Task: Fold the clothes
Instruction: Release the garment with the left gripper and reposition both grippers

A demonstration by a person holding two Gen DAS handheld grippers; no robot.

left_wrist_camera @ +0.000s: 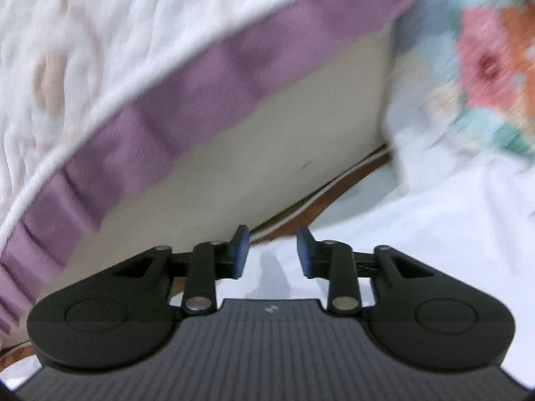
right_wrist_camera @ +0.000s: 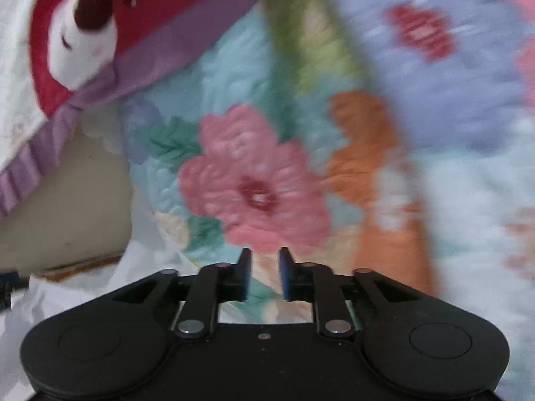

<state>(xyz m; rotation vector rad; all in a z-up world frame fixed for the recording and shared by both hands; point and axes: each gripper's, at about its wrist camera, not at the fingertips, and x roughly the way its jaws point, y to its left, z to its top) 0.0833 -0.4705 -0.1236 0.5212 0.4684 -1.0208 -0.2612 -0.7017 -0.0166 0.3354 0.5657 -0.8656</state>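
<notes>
The left matte-black plastic tongs (left_wrist_camera: 271,250) have blue-faced fingertip pads (left_wrist_camera: 241,247), silver pivot pins, round side housings and a ribbed grey top plate. The right matte-black plastic tongs (right_wrist_camera: 264,274) match, with a smooth black plate.

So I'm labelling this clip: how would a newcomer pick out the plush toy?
Start at the floral quilt filling the right wrist view, then look up-left to the purple ruffled edging. Just above it lies the plush toy: a white face with a dark brown nose on red, the only figure among flower prints.
</notes>
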